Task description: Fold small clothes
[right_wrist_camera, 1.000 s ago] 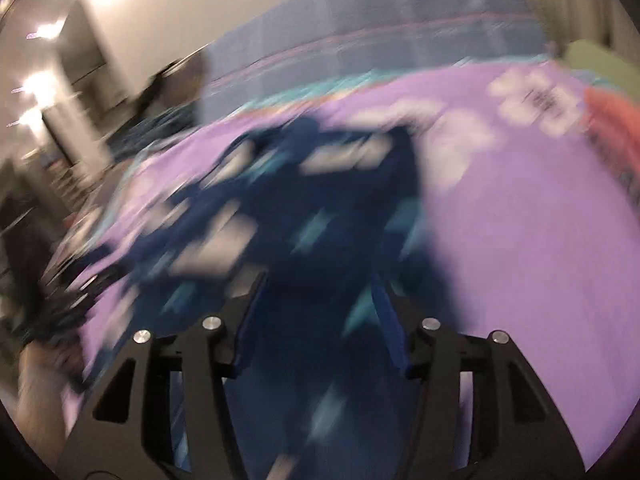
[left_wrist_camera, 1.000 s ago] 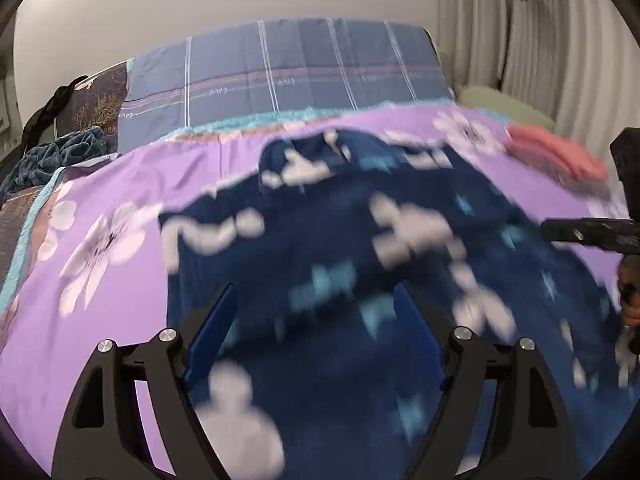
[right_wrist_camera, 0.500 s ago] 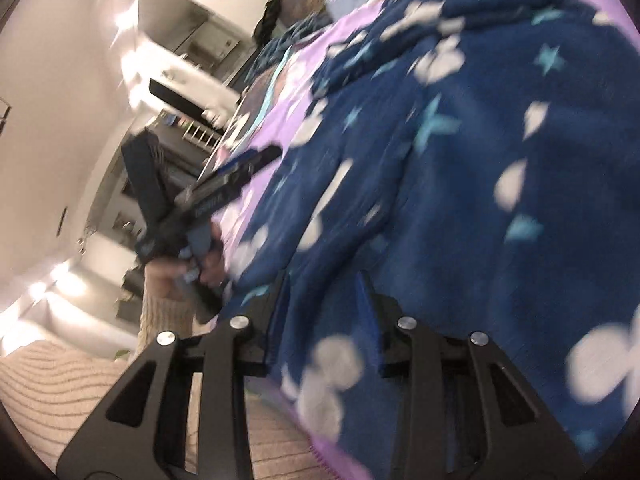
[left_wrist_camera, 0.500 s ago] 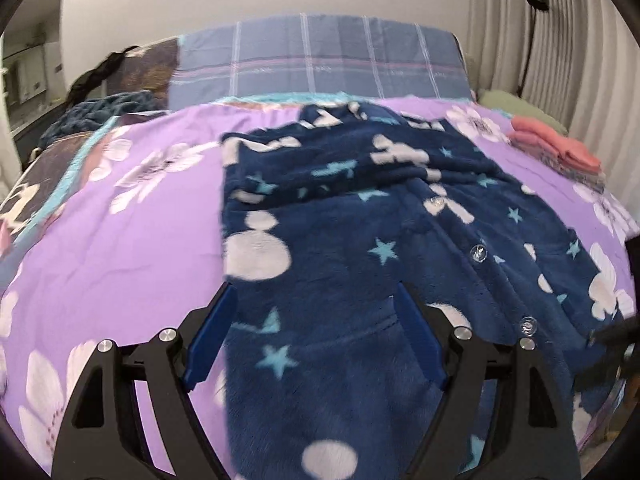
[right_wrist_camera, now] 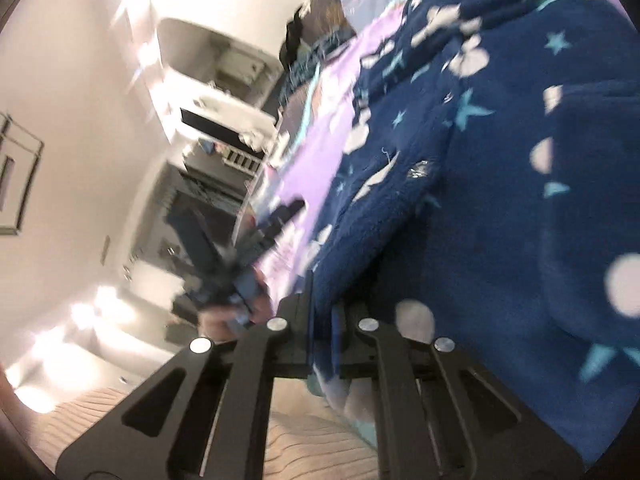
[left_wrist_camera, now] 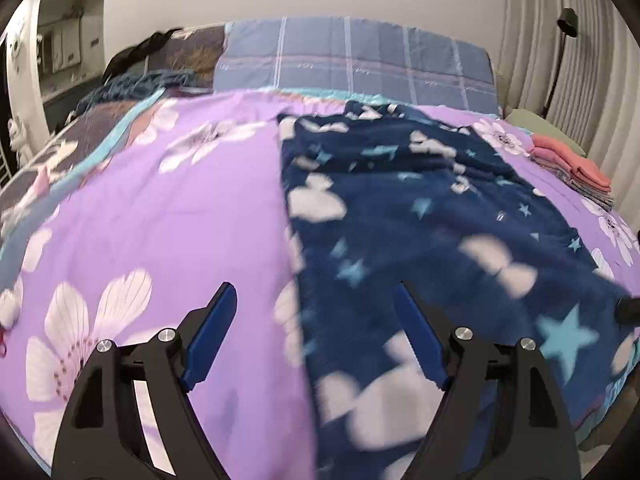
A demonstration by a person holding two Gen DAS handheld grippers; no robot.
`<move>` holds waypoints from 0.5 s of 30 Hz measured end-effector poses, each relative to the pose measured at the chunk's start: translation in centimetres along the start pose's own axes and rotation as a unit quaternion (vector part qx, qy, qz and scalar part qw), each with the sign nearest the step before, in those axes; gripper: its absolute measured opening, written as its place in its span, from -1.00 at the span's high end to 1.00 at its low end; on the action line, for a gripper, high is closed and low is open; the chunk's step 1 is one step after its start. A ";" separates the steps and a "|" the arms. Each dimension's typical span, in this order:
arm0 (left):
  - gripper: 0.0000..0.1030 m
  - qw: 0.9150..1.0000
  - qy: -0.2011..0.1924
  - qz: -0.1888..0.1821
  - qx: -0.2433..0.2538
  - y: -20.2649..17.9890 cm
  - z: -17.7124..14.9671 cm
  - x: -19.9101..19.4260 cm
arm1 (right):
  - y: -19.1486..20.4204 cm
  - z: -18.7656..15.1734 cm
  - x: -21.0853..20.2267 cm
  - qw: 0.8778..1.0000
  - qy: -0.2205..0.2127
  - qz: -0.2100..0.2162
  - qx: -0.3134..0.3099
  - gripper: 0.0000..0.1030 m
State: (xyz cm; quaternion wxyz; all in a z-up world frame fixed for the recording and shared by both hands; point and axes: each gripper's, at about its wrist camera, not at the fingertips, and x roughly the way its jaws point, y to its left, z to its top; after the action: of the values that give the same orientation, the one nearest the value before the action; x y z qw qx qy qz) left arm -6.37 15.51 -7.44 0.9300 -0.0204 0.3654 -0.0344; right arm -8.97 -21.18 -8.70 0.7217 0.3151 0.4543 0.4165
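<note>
Near hem of the blue fleece garment (left_wrist_camera: pixel 420 220) gripped for a first fold.

The garment is spread flat on the purple bedspread (left_wrist_camera: pixel 168 216), toward its right half; the right hand-held gripper (right_wrist_camera: pixel 322 316) is seen clamped together on the near edge of the fleece, tilted sharply on its side; the left hand-held gripper (left_wrist_camera: pixel 316 304) hovers low with its fingers well apart, straddling the garment's left edge, nothing held; a grasp of that near left corner is judged to be called for next, so both corners can be lifted toward the far side together; a pink folded stack (left_wrist_camera: pixel 572 168) lies far right.
</note>
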 end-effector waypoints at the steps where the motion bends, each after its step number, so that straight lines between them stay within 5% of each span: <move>1: -0.59 1.000 0.007 -0.001 -0.005 0.3 -0.4 0.1 | -0.4 -0.3 -0.1 1.000 -0.001 -0.021 0.000 0.88; 9: -0.59 0.998 0.057 -0.034 -0.022 1.0 -3.1 1.0 | -2.0 -3.0 4.1 0.996 0.078 0.015 0.051 0.51; 15: -0.59 0.997 0.074 -0.037 -0.009 0.4 -4.1 1.3 | -1.1 -2.8 4.5 0.994 0.104 -0.028 0.037 0.52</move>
State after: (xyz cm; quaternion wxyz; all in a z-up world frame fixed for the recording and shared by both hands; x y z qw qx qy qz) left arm -8.20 15.71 -11.28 0.8984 -0.0399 0.4323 -0.0673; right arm -10.16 -17.43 -12.49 0.6702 0.2833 0.5504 0.4095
